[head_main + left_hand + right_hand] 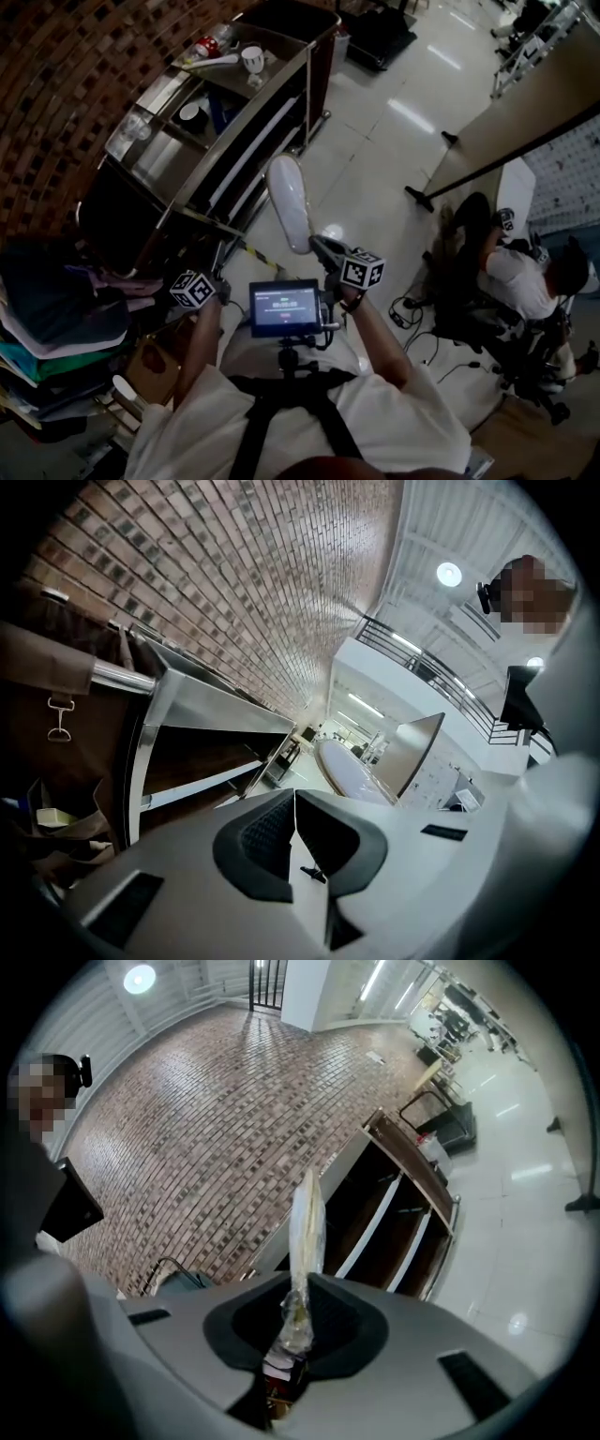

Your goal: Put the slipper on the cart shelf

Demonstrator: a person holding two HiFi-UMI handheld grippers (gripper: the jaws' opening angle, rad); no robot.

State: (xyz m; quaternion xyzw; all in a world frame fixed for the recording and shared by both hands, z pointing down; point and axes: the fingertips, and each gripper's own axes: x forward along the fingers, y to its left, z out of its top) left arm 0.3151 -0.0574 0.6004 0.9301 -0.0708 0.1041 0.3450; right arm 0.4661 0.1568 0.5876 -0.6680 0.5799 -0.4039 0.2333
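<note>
One slipper (288, 202) pinched edge-on in my right claw (298, 1324), aloft beside the cart (311, 58), left claw (293, 829) pressed together empty; I'd swing it flat over a bare shelf (169, 159) before letting go.

A brick wall (66, 75) backs the room, and the glossy pale floor (375, 141) reflects ceiling lights (449, 574).

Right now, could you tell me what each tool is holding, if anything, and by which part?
The right tool pinches the white plastic-wrapped slipper by its near end; the left tool is shut and empty.
</note>
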